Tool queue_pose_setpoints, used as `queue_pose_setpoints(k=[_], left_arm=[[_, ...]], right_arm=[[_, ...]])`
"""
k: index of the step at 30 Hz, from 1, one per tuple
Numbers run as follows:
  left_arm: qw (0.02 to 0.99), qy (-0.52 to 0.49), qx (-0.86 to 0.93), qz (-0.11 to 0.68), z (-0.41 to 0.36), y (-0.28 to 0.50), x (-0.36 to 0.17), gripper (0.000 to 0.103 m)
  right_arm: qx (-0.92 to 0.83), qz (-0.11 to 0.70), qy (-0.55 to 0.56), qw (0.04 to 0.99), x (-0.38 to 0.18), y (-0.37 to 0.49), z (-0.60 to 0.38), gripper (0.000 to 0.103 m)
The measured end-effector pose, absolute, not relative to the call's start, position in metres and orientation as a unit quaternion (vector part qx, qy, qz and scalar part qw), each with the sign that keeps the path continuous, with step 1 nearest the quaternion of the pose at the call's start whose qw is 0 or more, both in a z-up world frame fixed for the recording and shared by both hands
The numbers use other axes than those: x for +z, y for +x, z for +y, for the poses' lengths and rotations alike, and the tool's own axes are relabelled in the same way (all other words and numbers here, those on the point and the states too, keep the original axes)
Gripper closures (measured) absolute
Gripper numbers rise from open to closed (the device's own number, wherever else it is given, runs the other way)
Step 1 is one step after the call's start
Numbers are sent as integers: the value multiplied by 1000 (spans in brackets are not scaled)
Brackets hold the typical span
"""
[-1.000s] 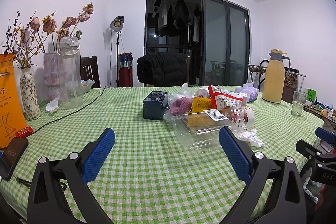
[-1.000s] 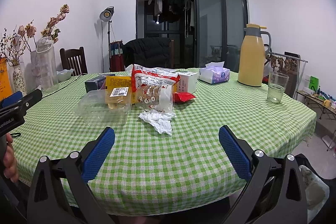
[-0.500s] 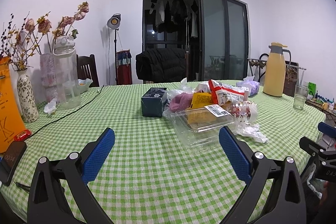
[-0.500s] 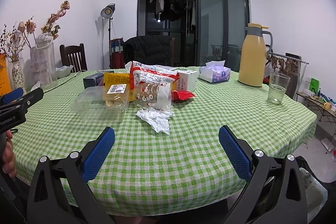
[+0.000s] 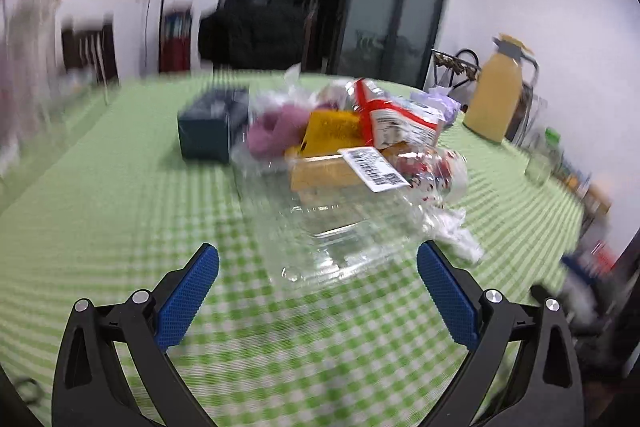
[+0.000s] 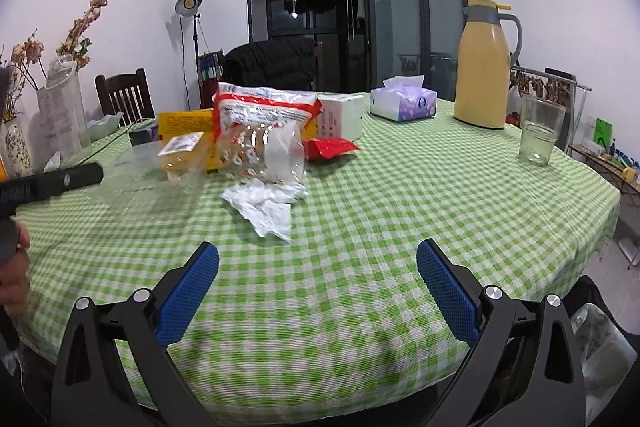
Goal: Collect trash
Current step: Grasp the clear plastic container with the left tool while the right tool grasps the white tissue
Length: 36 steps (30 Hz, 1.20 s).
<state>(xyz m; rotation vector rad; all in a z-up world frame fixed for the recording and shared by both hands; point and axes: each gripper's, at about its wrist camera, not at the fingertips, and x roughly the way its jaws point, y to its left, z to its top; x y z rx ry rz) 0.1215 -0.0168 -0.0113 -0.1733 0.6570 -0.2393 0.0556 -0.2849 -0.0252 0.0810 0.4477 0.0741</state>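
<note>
A heap of trash lies mid-table on the green checked cloth (image 6: 360,211). In the blurred left wrist view my left gripper (image 5: 318,259) is open just short of a clear plastic clamshell box (image 5: 332,227) with a barcode label (image 5: 374,167). Behind it lie a red-and-white snack bag (image 5: 396,119), a yellow packet (image 5: 332,127) and a pink wad (image 5: 276,131). My right gripper (image 6: 318,259) is open and empty, a little short of a crumpled white tissue (image 6: 266,203). Behind the tissue lies a clear wrapper (image 6: 264,151) under the snack bag (image 6: 264,107).
A dark blue box (image 5: 212,127), a white carton (image 6: 340,119), a tissue box (image 6: 404,103), a yellow thermos jug (image 6: 484,67) and a glass (image 6: 540,131) stand on the table. Vases and a water bottle (image 6: 64,107) stand at the left. A bin bag (image 6: 600,339) hangs beside the table's right edge.
My left gripper has swung quickly forward and down toward the clamshell box, blurring its view. My right gripper has moved closer to the tissue. Both stay open.
</note>
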Motion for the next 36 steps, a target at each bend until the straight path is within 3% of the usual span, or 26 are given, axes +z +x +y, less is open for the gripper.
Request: queue_pose_setpoints(k=[4,10,12,14,17,20,27,32,36], left_arm=[[893,-205,-119,382,7,154,-26,7],[877,-241,-126,397,11,178,-29,10],[865,-250,-117,419,9,187,-35,26],[851,-292,-136,414,10,188,-37,52],[853,-293,-149,405,9,183,-26,68],[871,-270,-153,381,9,166,-4,77],[921,-204,-166,287,2,126,49,80],[934,-173,-166,267,0,110,59,80],[947,-147,-142,246,3,95,62,80]], right_arm=[[41,227,45,972,-28,61,-291,8],[54,238,43,969,-27,67,-289,8],[57,241,38,968,-26,67,-287,8],[57,245,32,967,-25,67,-286,8],[54,243,20,968,-22,63,-288,8],[44,240,21,970,-20,60,-294,8],[45,220,38,974,-8,53,-301,8],[72,211,42,974,-9,60,-298,8],[90,275,22,957,-17,87,-282,8]])
